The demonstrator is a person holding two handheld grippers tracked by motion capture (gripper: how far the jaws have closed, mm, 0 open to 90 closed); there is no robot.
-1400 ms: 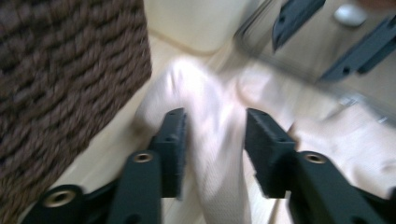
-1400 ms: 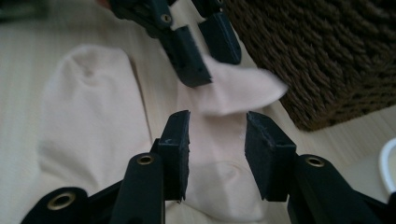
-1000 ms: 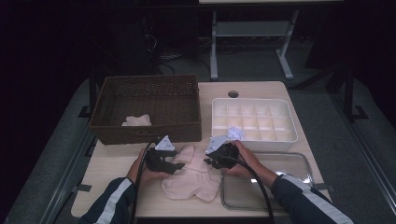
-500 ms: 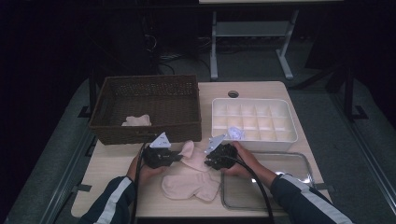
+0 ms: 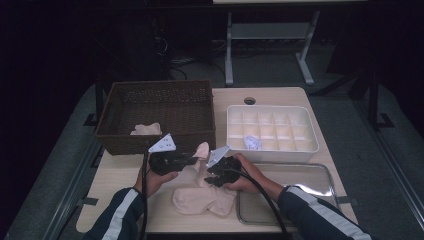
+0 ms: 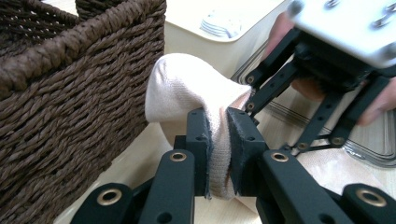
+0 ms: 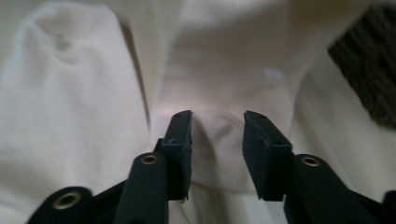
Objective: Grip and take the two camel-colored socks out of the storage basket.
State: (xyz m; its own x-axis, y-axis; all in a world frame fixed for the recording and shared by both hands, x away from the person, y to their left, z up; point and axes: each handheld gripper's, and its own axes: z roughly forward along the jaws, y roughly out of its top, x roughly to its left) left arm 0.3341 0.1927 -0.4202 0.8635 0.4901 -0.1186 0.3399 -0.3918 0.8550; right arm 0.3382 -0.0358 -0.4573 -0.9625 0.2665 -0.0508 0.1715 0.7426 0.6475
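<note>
Beside the wicker basket (image 6: 70, 93), left gripper (image 6: 219, 144) pinches the sock (image 6: 187, 88); right gripper (image 7: 217, 135) fingers just opening, straddling its fabric.

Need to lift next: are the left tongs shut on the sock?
Shut: the left tongs pinch a fold of the sock between both pads.

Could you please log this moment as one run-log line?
left gripper: shut on sock, lifted | right gripper: jaws just opening around sock fabric | basket: behind
</note>
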